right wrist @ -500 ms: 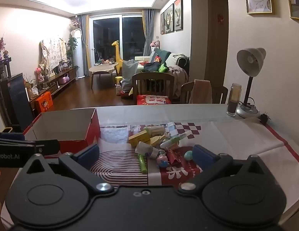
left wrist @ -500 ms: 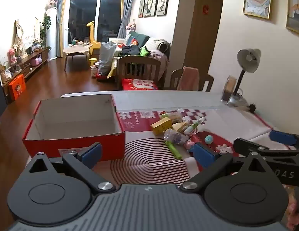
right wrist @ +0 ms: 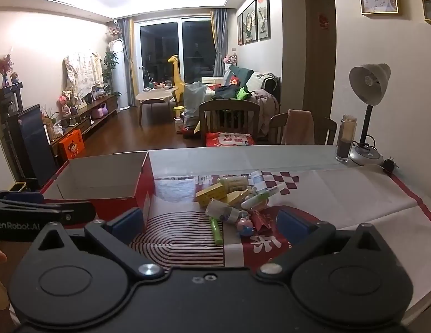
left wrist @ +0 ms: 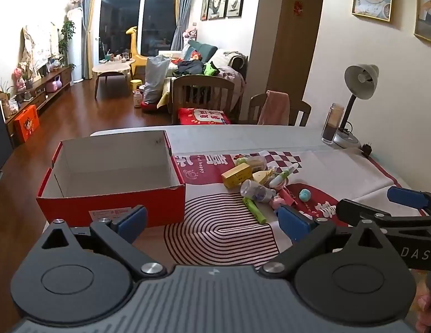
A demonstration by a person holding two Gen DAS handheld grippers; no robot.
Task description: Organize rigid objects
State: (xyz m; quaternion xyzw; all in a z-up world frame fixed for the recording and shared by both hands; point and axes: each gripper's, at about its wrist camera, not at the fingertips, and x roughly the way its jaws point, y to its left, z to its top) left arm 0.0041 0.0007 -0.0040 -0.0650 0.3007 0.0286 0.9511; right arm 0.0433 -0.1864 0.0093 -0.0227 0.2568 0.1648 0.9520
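Nothing on the worktop has moved; left tool and right tool remain wide open, empty, facing red box and toy pile.

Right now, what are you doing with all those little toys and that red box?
A person holds two grippers above a table, tidying up. Both the left gripper and the right gripper have their jaws open and hold nothing. A pile of small things, like a yellow rectangular box, a green marker-like stick and a clear plastic bottle, lies on the patterned cloth. The red cardboard box with a white inside beside them looks empty, so sorting has not begun.
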